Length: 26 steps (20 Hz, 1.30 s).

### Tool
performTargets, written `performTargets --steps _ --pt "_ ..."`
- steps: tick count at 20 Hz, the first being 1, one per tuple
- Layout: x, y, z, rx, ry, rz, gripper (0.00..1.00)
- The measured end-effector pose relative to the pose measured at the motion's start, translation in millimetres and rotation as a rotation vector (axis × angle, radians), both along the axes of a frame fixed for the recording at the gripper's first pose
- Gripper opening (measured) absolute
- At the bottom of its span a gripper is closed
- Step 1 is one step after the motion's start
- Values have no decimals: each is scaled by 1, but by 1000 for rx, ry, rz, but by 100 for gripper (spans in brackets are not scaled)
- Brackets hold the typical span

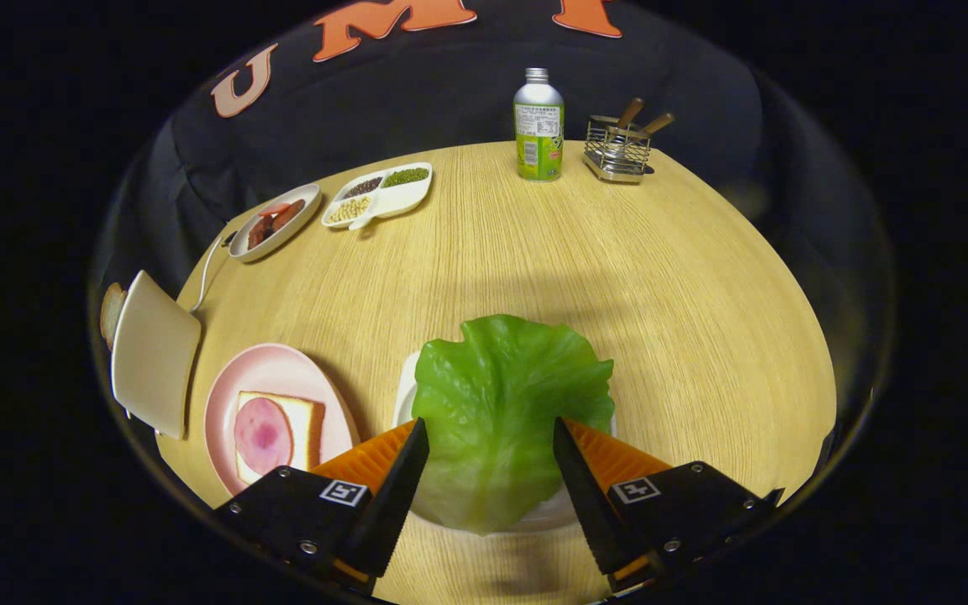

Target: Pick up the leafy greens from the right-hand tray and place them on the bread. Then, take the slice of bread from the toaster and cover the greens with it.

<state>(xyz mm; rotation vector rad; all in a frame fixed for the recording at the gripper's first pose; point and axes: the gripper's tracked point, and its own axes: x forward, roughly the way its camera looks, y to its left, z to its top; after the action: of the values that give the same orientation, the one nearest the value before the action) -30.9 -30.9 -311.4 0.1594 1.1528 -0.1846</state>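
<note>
While open, tool (491,437) astride greens (505,403)

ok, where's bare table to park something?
Widest bare stretch: between the lettuce leaf and the bottle and utensil rack, running out past the leaf's far side. Crowded: toaster, pink plate, sausage dish, divided dish. Gripper jaws open, flanking the leaf.

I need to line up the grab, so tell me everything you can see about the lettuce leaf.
The lettuce leaf is one broad bright-green leaf with a ruffled edge and a paler stem end that points toward the gripper. It looks glossy, like plastic. It lies flat on a white tray, covering most of it, between the spread fingers, which flank it without visibly pressing. The pink plate sits apart, beside it.
</note>
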Motion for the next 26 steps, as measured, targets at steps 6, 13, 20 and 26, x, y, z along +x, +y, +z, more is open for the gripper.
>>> performTargets --steps 6,13,20,26 --pt "5 -1 -1 -59 -26 54 76" --pt "9 -2 1 1 -80 18 17" --pt "20 8 42 117 -201 7 11" --pt "24 50 70 154 -277 123 11"
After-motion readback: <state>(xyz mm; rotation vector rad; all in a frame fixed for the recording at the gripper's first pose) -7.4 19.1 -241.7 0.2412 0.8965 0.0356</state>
